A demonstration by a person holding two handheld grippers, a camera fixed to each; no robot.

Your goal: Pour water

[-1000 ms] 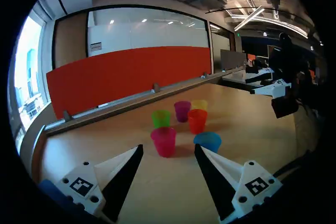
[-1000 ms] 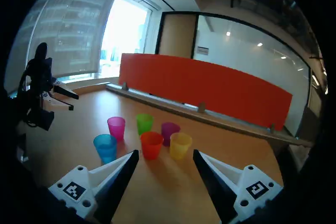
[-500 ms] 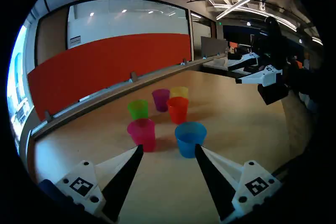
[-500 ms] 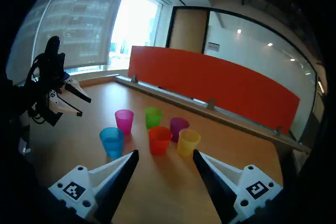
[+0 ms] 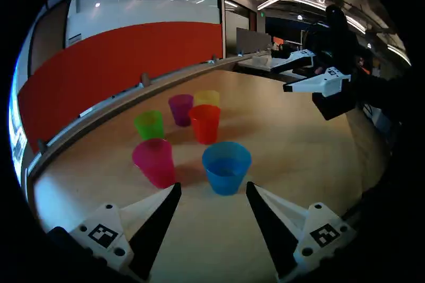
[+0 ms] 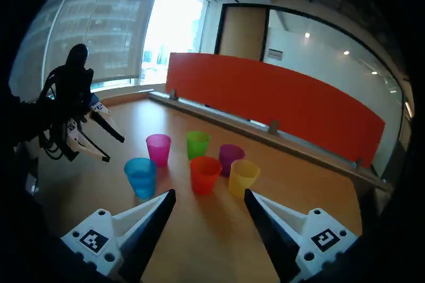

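Several coloured plastic cups stand grouped on a wooden table [image 5: 297, 145]. In the left gripper view the blue cup [image 5: 227, 167] is nearest, just beyond my open left gripper [image 5: 212, 198], with the pink cup [image 5: 154, 162] to its left. Behind them stand the green cup [image 5: 149, 125], orange cup [image 5: 204, 123], purple cup [image 5: 181, 109] and yellow cup [image 5: 206, 97]. The right gripper [image 5: 278, 78] hovers open at the far right. In the right gripper view my right gripper [image 6: 210, 203] is open and empty, short of the orange cup [image 6: 205, 174] and yellow cup [image 6: 243, 178]. The left gripper [image 6: 116, 150] points at the blue cup [image 6: 141, 177].
A long red divider panel [image 6: 276, 102] on a rail runs along the table's far edge. Bright windows with blinds [image 6: 106, 33] lie beyond the table's left end. Bare table surface [image 6: 212, 246] stretches in front of the cups.
My left gripper has moved in toward the cups, so the blue and pink cups now sit close before its fingers. The right gripper has shifted only slightly.
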